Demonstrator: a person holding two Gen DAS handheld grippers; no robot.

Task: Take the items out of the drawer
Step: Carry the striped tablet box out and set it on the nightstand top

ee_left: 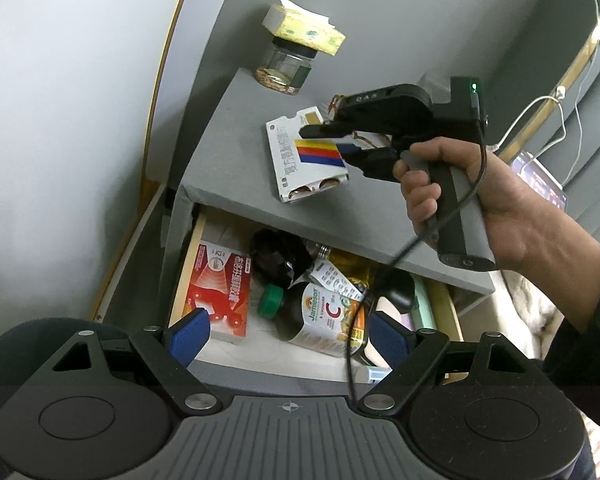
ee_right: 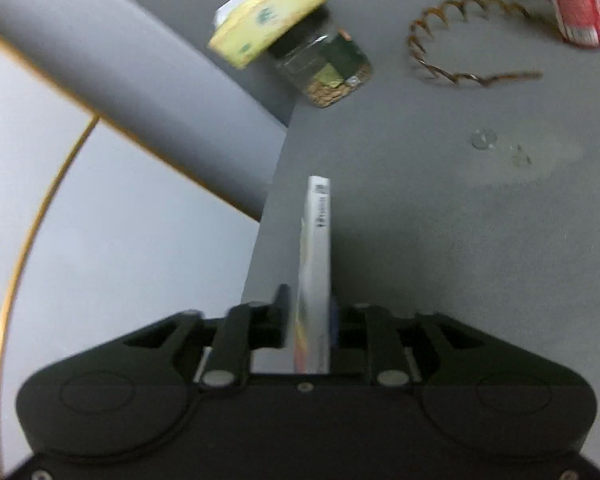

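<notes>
- The brown vitamin bottle [ee_left: 326,320] in the open drawer [ee_left: 188,264] reads "Jamieson" with a large red "C"; it lies on its side in the middle of the drawer, green cap [ee_left: 271,300] pointing left.
- At the left of the drawer lies a red medicine box [ee_left: 218,288] with white Chinese characters and the number "12" near its far corner.
- A blister strip [ee_left: 336,278] with printed foil lies just beyond the bottle, beside a crumpled black bag [ee_left: 278,258].
- The white medicine box [ee_left: 300,160] carries Chinese characters along its length and a yellow, red and blue stripe block; the characters are too small to read surely.
- The right gripper [ee_left: 340,142] is clamped on that white box at its right side, over the grey top of the cabinet [ee_left: 228,152]; whether the box touches the surface cannot be told.
- The right hand [ee_left: 460,188] wraps the grey handle, which slopes down to the right, with a black cable trailing from it.
- In the right wrist view the white box [ee_right: 316,272] stands edge-on between the closed fingers, with blurred print on its edge.
- The left gripper [ee_left: 288,340] hangs over the near edge of the drawer, its blue pads [ee_left: 190,338] spread wide with nothing between them.
- A glass jar [ee_left: 286,66] with a yellow tissue pack [ee_left: 304,28] on its lid stands at the far left of the cabinet top.
- A brown spiral hairband [ee_right: 460,44] lies right of the jar.
</notes>
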